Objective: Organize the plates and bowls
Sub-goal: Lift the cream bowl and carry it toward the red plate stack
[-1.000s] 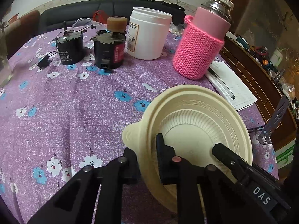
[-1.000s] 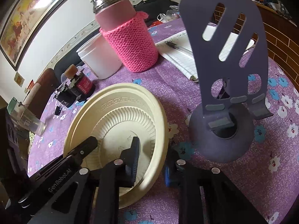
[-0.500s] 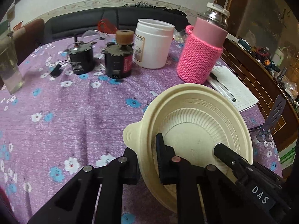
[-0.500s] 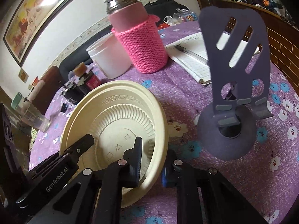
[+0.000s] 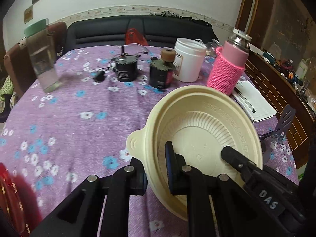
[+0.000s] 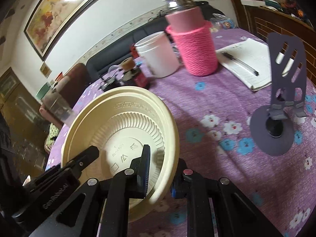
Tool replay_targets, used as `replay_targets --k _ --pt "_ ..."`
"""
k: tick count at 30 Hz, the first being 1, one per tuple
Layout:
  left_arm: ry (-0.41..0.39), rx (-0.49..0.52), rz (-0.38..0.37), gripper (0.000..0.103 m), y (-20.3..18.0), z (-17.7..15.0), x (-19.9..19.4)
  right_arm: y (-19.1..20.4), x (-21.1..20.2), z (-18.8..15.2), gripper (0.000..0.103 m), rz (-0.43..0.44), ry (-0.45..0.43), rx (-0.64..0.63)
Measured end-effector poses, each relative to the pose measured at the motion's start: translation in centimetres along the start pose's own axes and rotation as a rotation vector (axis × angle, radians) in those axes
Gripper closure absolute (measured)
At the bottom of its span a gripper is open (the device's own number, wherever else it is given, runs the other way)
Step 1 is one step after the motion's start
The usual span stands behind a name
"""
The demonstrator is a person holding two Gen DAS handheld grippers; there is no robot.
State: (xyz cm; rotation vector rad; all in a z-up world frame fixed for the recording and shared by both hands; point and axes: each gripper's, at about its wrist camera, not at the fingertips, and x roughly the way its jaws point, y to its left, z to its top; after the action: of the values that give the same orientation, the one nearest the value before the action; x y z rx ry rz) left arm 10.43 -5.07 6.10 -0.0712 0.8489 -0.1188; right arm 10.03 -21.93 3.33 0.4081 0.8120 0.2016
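My left gripper (image 5: 156,174) is clamped, one finger on each side of a wall. My right gripper (image 6: 161,174) is clamped the same way. Both point obliquely down.

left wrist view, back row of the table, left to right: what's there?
Clear container with green lid → black motor → motor with tan roller → white jar → flask in pink knit sleeve → notebook with pen → grey phone stand.
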Motion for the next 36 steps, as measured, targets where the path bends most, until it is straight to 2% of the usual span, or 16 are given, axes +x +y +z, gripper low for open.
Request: replay_targets --k 9,26,36 --pt "-0.046 0.026 0.020 0.088 0.3 -0.9 -3.7 2.1 -1.9 -1.0 0.085 -0.001 -0.009 -0.010" --pt "-0.096 0.070 -0.010 0.088 -1.6 -3.4 -8.3 1.8 -6.9 -3.3 0.085 -0.008 -0.059 0.001" --pt "-0.097 0.068 -0.014 0.088 -1.0 -5.3 -10.0 2.1 -8.6 -5.4 0.085 0.002 -0.062 0.013"
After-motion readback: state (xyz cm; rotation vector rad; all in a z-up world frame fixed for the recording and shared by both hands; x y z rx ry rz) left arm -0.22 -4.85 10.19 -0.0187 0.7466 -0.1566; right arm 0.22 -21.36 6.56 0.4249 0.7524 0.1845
